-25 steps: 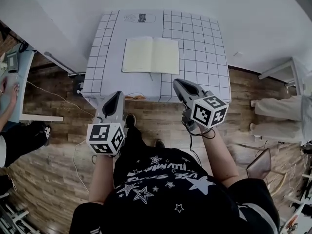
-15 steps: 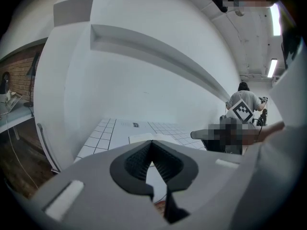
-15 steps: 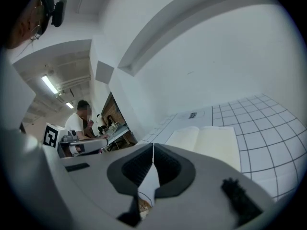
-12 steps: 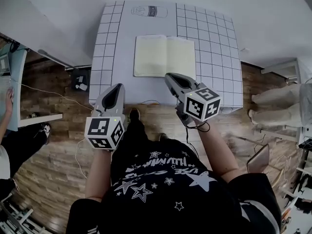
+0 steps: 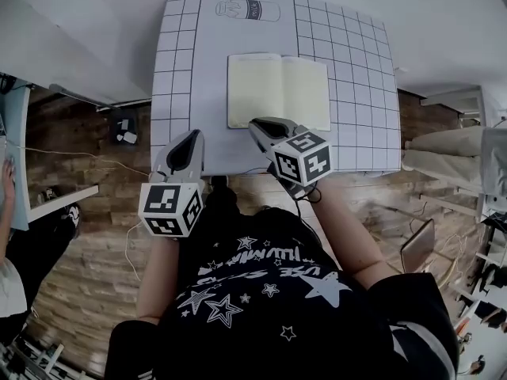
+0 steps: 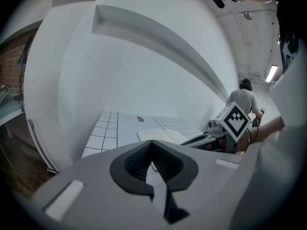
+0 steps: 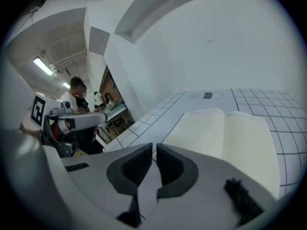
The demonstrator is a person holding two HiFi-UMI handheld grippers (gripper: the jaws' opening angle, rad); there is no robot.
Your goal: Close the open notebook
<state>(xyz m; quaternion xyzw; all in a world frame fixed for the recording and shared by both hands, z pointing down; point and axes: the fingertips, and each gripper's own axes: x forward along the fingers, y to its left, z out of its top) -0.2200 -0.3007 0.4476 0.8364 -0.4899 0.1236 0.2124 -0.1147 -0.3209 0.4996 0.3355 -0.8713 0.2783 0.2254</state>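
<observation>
An open notebook (image 5: 279,91) with blank cream pages lies flat on the white gridded table (image 5: 178,70). My right gripper (image 5: 257,125) is shut and empty, its tips at the near edge of the notebook's left page; in the right gripper view the pages (image 7: 225,138) spread just beyond its jaws (image 7: 154,150). My left gripper (image 5: 188,145) hovers over the table's near edge, left of the notebook, with its jaws together and nothing between them. In the left gripper view the notebook (image 6: 160,135) lies ahead and the right gripper's marker cube (image 6: 235,120) shows at the right.
A printed logo (image 5: 247,9) marks the table's far side. White walls stand behind and to the left of the table. Wood floor (image 5: 87,236) lies around it. A desk edge (image 5: 12,172) and a person's legs sit at the far left; another person stands at the right.
Both grippers moved forward toward the table. The right one went from over the floor to the notebook's near edge; the left one reached the table's near edge. The notebook stayed open and still.
</observation>
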